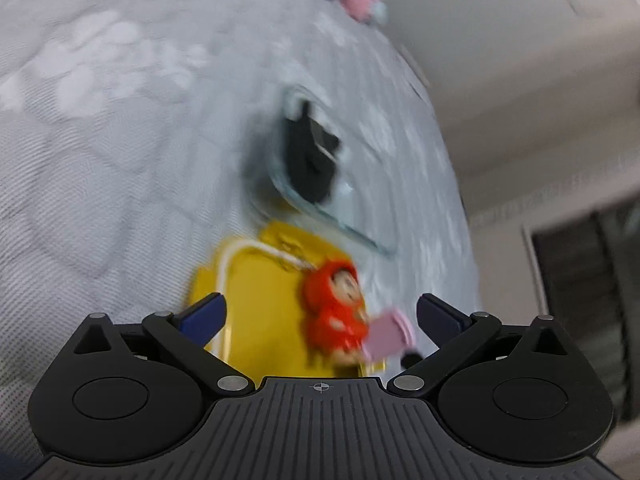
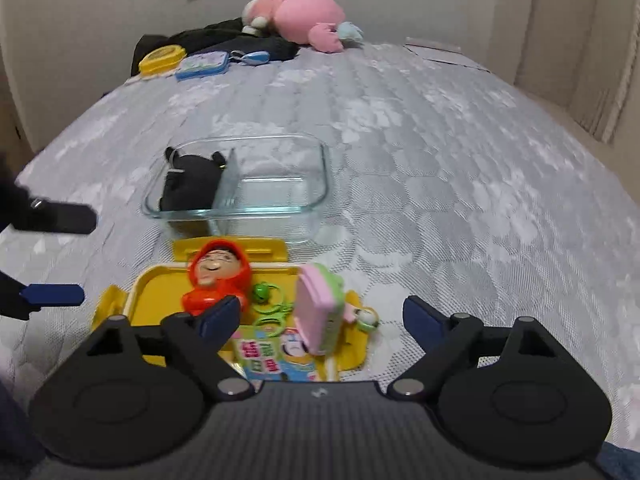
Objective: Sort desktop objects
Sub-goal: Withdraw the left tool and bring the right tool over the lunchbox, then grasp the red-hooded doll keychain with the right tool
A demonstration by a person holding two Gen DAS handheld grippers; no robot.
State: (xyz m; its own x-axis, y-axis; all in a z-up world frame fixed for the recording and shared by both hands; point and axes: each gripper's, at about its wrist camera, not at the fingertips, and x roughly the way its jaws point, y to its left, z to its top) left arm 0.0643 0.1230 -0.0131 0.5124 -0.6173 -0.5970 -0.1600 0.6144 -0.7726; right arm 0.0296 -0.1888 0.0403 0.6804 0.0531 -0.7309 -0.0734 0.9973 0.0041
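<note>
Desktop objects sit piled on a yellow tray on the grey patterned mattress, right under my right gripper. From my right wrist view I see them sharply: a red hooded doll lying face up, green rings beside it, a pink and green case standing on edge, and a colourful printed packet nearest the camera. Just beyond the tray stands a clear glass container with a divider; a black plush toy fills its left compartment. My right gripper hangs released over the tray, fingers apart, nothing between them.

That view also gives me what the other lacks: my left gripper coming in from the left edge, its two fingers spread wide and empty beside the tray, and the far end of the mattress with a pink plush animal, dark clothing, a yellow lid and a blue box.

My left wrist view is blurred and tilted. It shows the left gripper released and wide, with the doll and pink case just ahead between its fingertips, untouched as far as I can tell. Past them lie the tray and container, seen more from above, with the black toy inside.
</note>
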